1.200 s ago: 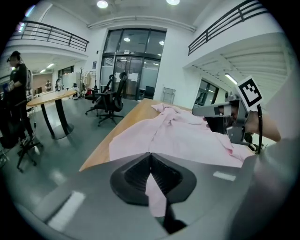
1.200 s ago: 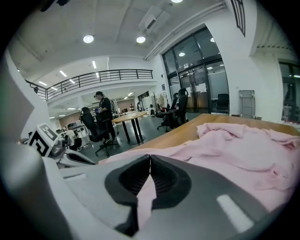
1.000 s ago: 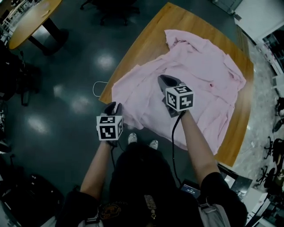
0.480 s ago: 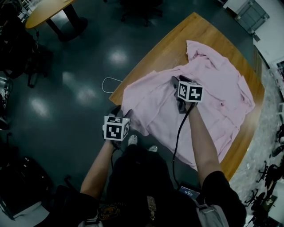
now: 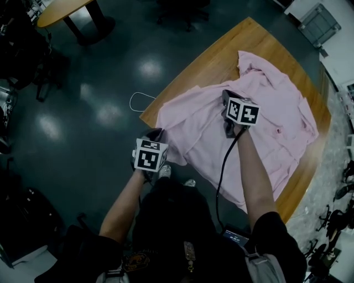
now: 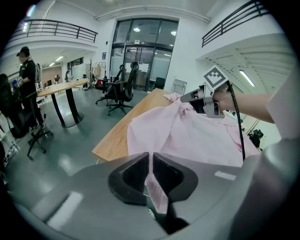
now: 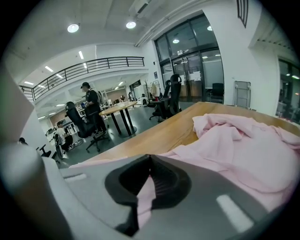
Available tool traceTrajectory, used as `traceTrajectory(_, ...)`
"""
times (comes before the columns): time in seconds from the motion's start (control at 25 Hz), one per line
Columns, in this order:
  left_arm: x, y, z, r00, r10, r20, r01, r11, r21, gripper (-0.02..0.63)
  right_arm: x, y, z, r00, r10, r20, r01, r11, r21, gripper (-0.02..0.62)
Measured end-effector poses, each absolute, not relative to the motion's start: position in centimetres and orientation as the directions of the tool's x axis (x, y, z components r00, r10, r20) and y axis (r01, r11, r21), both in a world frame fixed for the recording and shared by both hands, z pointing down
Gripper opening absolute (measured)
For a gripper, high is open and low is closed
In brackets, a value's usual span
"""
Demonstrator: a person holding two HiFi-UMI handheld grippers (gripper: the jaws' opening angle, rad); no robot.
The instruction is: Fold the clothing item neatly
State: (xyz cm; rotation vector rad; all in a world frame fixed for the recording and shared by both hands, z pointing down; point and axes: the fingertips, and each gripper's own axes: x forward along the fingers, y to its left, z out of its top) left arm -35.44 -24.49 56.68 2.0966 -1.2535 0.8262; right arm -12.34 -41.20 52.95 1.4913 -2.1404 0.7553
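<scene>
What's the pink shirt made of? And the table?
The shirt looks like thin, soft cloth, maybe cotton. It is matte, wrinkles easily and drapes over the table's edge. The table looks like wood or wood veneer, because it is a warm brown with faint grain lines and a slight sheen.

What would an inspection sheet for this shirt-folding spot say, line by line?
Surface: wooden table, bare wood showing beside the shirt.
Job's things: pink shirt spread out, rumpled, its near corner hanging over the table edge.
Clutter: nothing seen on the table.
Grippers: left tongs have just closed on the shirt's near corner; right tongs have just closed on cloth nearer its middle.
Cables: black cable runs back from the right tongs; white loop lies on the floor.
Surroundings: dark shiny floor, office chairs, second table, a person standing.
</scene>
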Motion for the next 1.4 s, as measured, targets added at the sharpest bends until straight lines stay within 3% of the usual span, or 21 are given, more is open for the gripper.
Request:
traceTrajectory(0.44, -33.6, -19.4, 50.3, 0.497, -0.478, 0.725, -0.759, -0.643, 0.096, 0.037, -8.3, -37.1, 48.5, -0.254, -0.765, 0.592, -0.967, 0.214, -0.139, 0.003)
traceTrajectory(0.76, -32.4, -17.0, 47.8, 0.438, -0.547, 0.714, -0.801, -0.597, 0.034, 0.035, -10.0, -30.8, 52.7, -0.401, -0.637, 0.658, -0.903, 0.395, -0.169, 0.029)
traceTrajectory(0.84, -31.8, -16.5, 47.0, 0.421, -0.565, 0.709, -0.808, -0.589, 0.011, 0.035, -10.4, -30.0, 53.3, -0.430, -0.620, 0.656, -0.890, 0.414, -0.193, 0.073)
traceTrajectory(0.96, -30.9, -15.7, 45.9, 0.405, -0.585, 0.703, -0.812, -0.584, -0.019, 0.035, -10.5, -29.6, 53.7, -0.456, -0.608, 0.650, -0.874, 0.444, -0.197, 0.208)
traceTrajectory(1.04, -30.4, -15.2, 45.3, 0.397, -0.596, 0.698, -0.816, -0.578, -0.029, 0.035, -10.3, -29.5, 54.2, -0.448, -0.598, 0.665, -0.864, 0.481, -0.150, 0.244)
traceTrajectory(1.32, -29.2, -12.9, 43.8, 0.387, -0.601, 0.700, -0.814, -0.579, -0.047, 0.035, -10.5, -30.1, 55.4, -0.491, -0.563, 0.665, -0.848, 0.484, -0.216, 0.241)
traceTrajectory(1.4, -28.8, -12.5, 43.8, 0.383, -0.600, 0.702, -0.816, -0.576, -0.048, 0.035, -10.8, -30.1, 55.8, -0.506, -0.533, 0.678, -0.829, 0.516, -0.213, 0.169)
